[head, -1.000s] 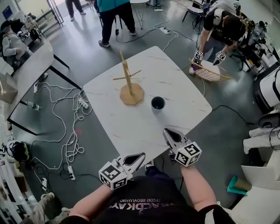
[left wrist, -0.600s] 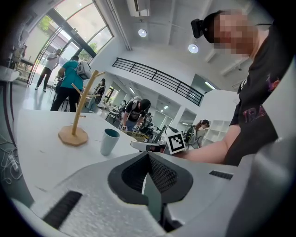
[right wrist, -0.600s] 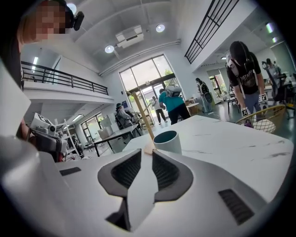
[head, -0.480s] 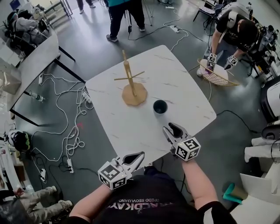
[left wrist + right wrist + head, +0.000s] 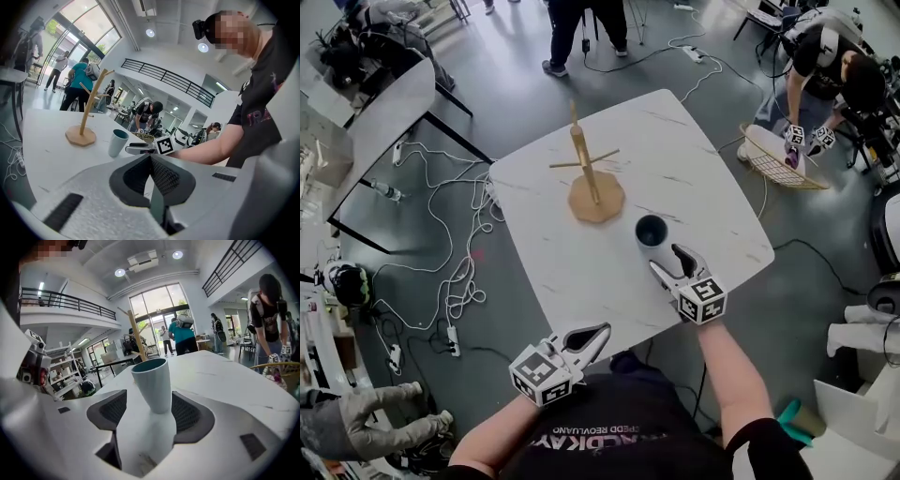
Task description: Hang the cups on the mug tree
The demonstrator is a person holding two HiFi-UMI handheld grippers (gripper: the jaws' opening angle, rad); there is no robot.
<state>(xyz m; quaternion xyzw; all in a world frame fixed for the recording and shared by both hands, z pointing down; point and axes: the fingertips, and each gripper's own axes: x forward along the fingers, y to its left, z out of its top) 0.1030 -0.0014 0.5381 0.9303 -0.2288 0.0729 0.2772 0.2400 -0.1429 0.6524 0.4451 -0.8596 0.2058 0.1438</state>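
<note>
A pale blue-grey cup with a dark inside stands upright on the white marble table, right of the wooden mug tree, whose pegs are bare. My right gripper is just behind the cup. In the right gripper view the cup rises between the fingertips of the right gripper; its jaws have just been opening and the pads do not press on it. My left gripper hovers at the table's near edge, shut and empty. The left gripper view shows the left gripper, the cup and the mug tree.
Cables and power strips lie on the floor left of the table. Another table stands at the far left. People stand at the back, and one bends over a wicker basket at the right.
My right gripper has moved forward and down to the cup, and its jaws have gone from shut to open. The left gripper has barely shifted.
</note>
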